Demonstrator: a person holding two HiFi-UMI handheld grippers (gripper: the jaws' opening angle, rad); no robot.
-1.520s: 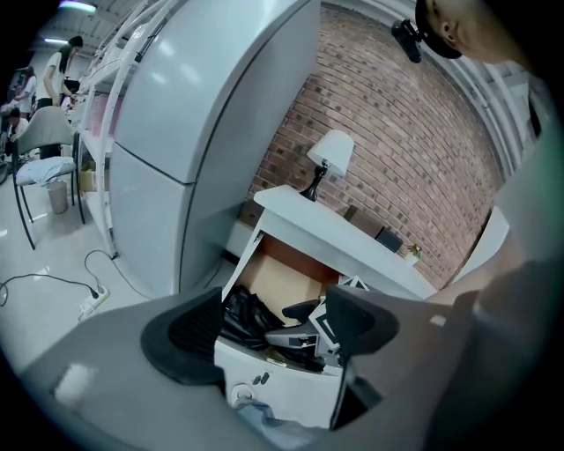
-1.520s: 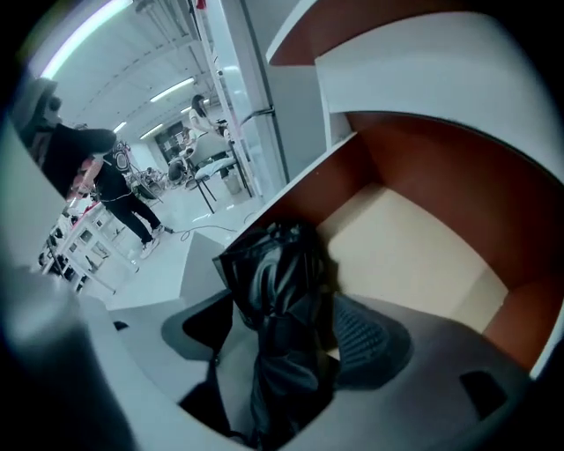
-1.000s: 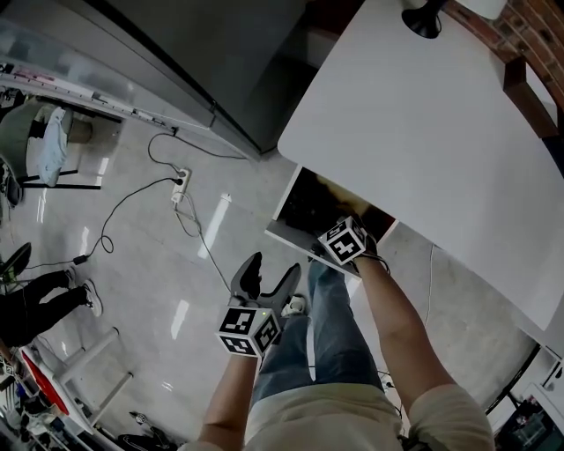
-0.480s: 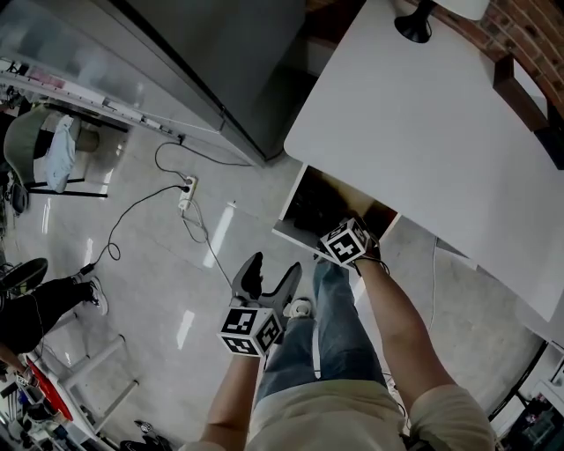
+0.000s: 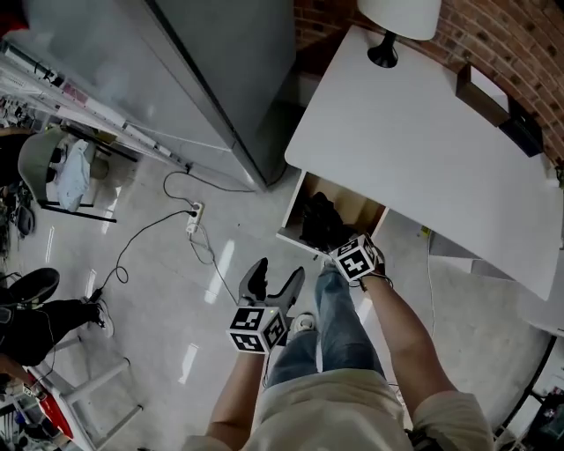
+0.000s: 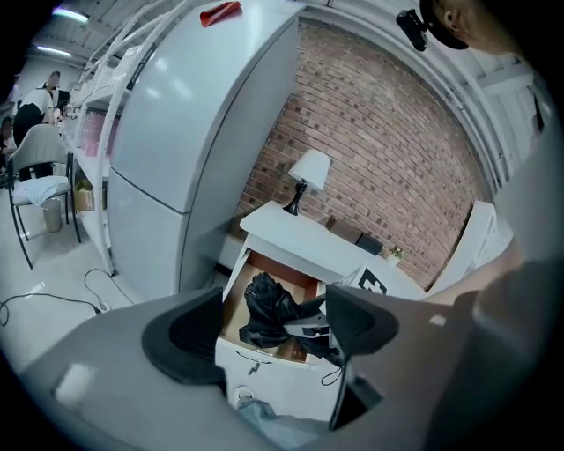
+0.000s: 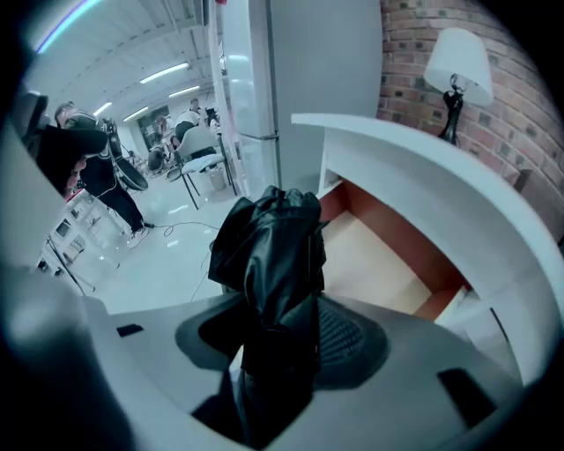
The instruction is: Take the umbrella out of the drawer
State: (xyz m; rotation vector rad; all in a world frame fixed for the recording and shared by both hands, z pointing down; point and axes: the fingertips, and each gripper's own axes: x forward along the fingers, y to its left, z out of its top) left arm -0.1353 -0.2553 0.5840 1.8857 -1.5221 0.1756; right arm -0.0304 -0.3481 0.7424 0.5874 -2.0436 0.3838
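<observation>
A black folded umbrella (image 7: pixel 273 264) stands upright between the jaws of my right gripper (image 7: pixel 282 339), which is shut on its lower part. In the head view the umbrella (image 5: pixel 319 222) hangs over the open drawer (image 5: pixel 359 208), with the right gripper (image 5: pixel 342 245) just in front of the drawer's front panel. The left gripper view shows the umbrella (image 6: pixel 269 308) lifted above the drawer (image 6: pixel 282 374). My left gripper (image 5: pixel 271 280) stays lower left of the drawer, over the floor, open with nothing between its fingers.
The drawer belongs to a white desk (image 5: pixel 423 150) with a lamp (image 5: pixel 397 18) against a brick wall. A tall grey refrigerator (image 5: pixel 203 79) stands left of the desk. A power strip and cable (image 5: pixel 194 216) lie on the floor. The person's legs (image 5: pixel 335 326) are below the drawer.
My right gripper has risen with the umbrella, which now stands up out of the drawer. The left gripper has lifted a little. The head view has tilted toward the wall.
</observation>
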